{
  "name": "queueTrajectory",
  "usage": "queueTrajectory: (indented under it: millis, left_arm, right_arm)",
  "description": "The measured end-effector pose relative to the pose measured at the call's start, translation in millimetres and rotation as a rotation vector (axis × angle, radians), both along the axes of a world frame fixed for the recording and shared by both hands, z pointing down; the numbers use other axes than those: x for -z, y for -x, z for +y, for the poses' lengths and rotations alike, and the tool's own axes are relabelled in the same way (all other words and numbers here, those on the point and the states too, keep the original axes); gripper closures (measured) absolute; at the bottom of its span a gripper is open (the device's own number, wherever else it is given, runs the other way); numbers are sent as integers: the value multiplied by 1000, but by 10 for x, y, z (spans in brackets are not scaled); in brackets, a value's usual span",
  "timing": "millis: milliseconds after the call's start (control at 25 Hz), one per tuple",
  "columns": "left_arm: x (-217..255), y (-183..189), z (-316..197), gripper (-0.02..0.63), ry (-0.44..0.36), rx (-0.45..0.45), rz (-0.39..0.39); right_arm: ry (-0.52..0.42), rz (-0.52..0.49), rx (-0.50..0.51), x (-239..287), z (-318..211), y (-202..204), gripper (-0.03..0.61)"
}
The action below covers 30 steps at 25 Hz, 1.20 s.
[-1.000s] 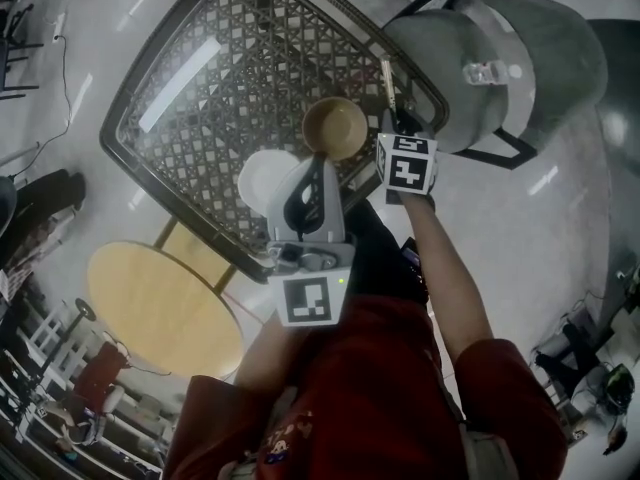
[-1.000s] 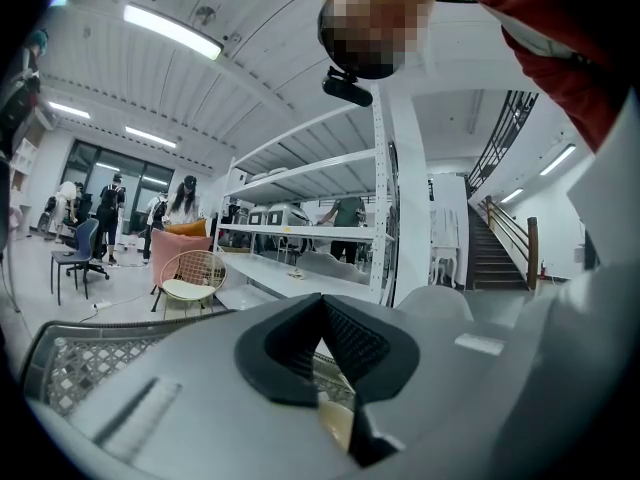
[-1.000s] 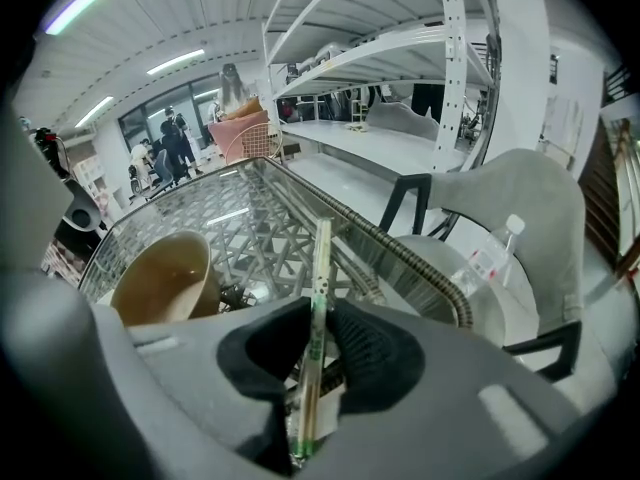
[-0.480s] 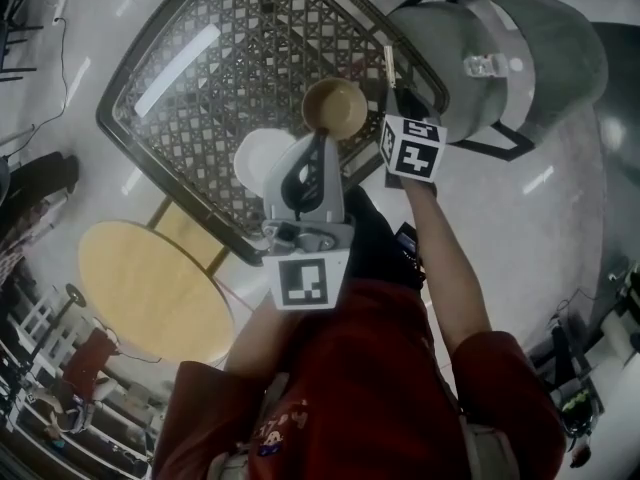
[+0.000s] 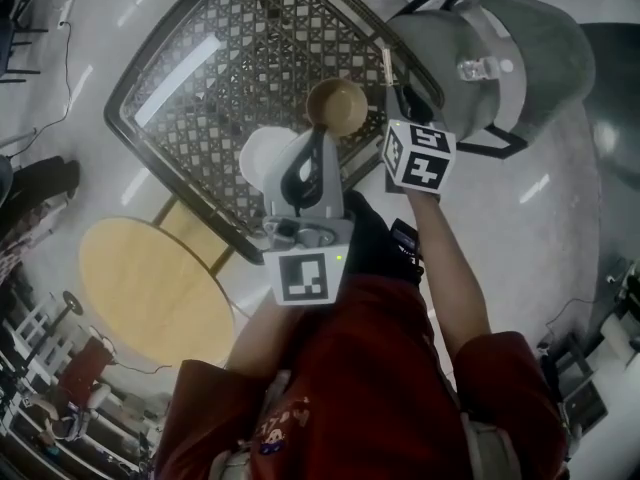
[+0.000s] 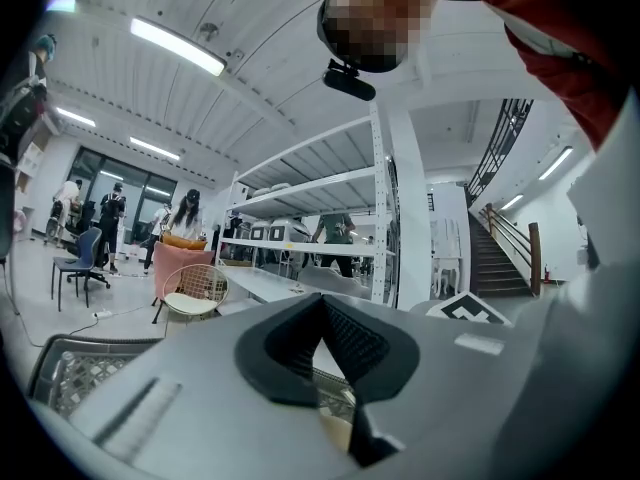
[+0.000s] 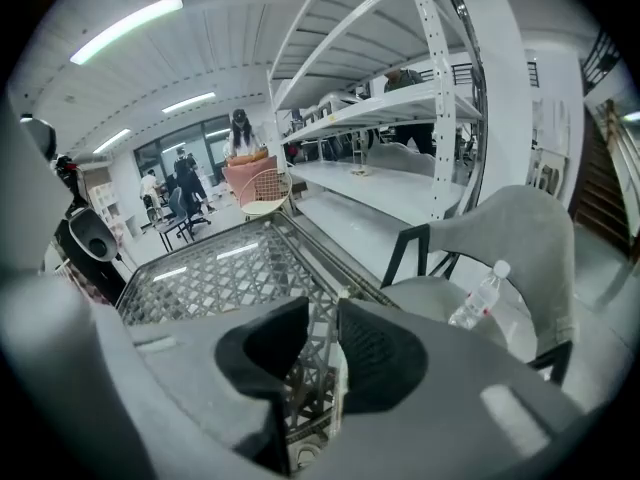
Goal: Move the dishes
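- Lattice table (image 5: pixel 230 38): brown bowl (image 5: pixel 336 106), white dish (image 5: pixel 260 163) just left of it.
- Left gripper (image 5: pixel 320 148) closed, empty, nearest the bowl.
- Right gripper (image 7: pixel 322 318) jaws just been opening, apart above pale stick (image 5: pixel 386 68) right of bowl.

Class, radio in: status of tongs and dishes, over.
Left tongs shut. Right tongs just opening, empty. Tan bowl, white dish on glass table. Nothing blocking.

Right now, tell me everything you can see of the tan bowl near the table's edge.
The tan bowl is small, round and fairly deep, with a smooth, matte look. It is upright, open side up, and looks empty. In the head view it shows over the lattice table near its right edge, beside a white dish. The tip of the shut left tool overlaps its near rim; whether they touch cannot be told.
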<state>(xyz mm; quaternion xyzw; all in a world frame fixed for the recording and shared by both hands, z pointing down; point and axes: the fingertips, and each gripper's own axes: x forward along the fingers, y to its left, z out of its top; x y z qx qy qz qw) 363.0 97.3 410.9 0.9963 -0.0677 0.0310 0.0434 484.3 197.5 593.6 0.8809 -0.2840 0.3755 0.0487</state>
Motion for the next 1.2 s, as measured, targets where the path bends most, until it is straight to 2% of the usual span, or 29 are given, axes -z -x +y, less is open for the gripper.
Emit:
queueTrajectory:
  millis: [400, 760, 960, 1200]
  left_arm:
    - [271, 265, -253, 607, -12, 52, 64]
    - [653, 655, -599, 607, -43, 150, 141]
    - [803, 972, -820, 607, -57, 225, 161]
    - [929, 1518, -1125, 607, -72, 340, 173]
  right_arm:
    - [-110, 178, 60, 887, -332, 234, 499]
    - [-221, 395, 171, 1789, -668, 721, 460]
    - [-289, 462, 238, 2138, -918, 1032, 443]
    - [-354, 476, 352, 2405, -1278, 1520, 442]
